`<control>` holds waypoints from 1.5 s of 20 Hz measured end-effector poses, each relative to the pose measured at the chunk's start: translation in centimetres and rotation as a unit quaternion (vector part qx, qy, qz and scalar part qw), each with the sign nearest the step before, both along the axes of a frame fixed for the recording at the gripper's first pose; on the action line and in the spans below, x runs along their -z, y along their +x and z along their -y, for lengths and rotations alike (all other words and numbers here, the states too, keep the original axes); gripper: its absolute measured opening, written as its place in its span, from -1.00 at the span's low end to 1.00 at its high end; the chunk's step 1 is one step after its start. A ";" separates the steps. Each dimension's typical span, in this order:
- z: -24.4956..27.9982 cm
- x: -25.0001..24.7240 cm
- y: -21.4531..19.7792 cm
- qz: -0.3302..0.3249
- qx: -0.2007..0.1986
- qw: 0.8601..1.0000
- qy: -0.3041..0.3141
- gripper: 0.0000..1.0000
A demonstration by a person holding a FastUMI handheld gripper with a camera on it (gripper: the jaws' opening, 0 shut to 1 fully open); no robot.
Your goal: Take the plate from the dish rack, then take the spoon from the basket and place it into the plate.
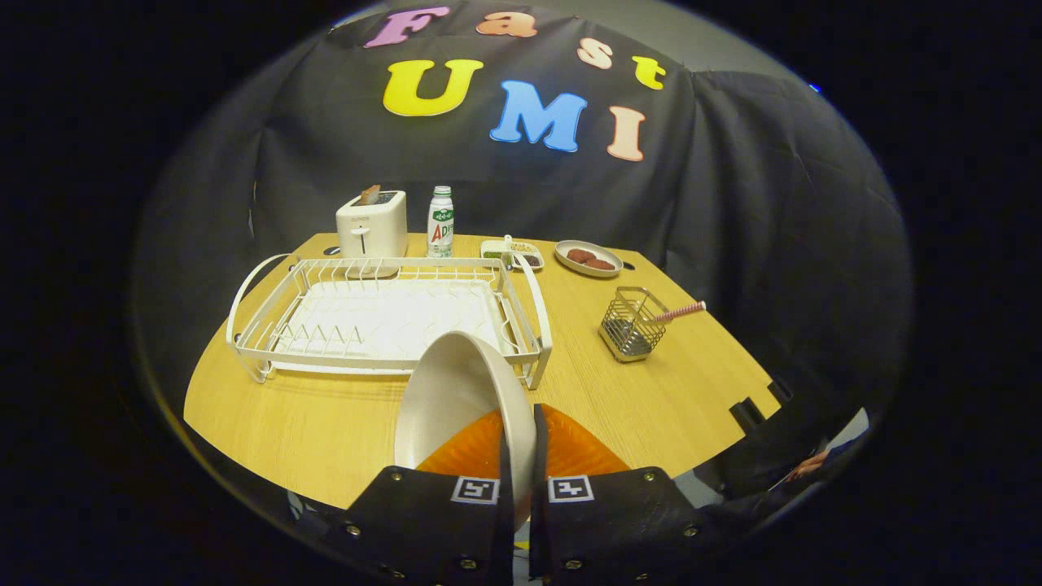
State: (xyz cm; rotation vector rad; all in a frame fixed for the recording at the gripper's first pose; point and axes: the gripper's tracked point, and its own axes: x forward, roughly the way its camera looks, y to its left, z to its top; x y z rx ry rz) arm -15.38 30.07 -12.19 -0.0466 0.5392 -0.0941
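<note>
The gripper is clenched on the plate, both fingers pinching its rim so that it stands on edge between them, tilted a little toward ten o'clock. The plate is out of the rack, which sits just beyond it at eleven o'clock, its slots bare. So the first step looks nearly done: the plate is lifted but not yet set on the table.

The basket stands at two o'clock from the fingers, well apart from the rack, with the spoon leaning out of it, handle pointing to three o'clock. Farther off, near the wall, are a toaster and a bottle at twelve and a dish at one.

Next, I judge, the plate must be laid flat on bare wood, best near the basket, then let go before reaching for the spoon's handle
</note>
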 end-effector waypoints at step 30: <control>16.2 -3.0 8.9 0.044 0.145 0.985 0.083 -0.65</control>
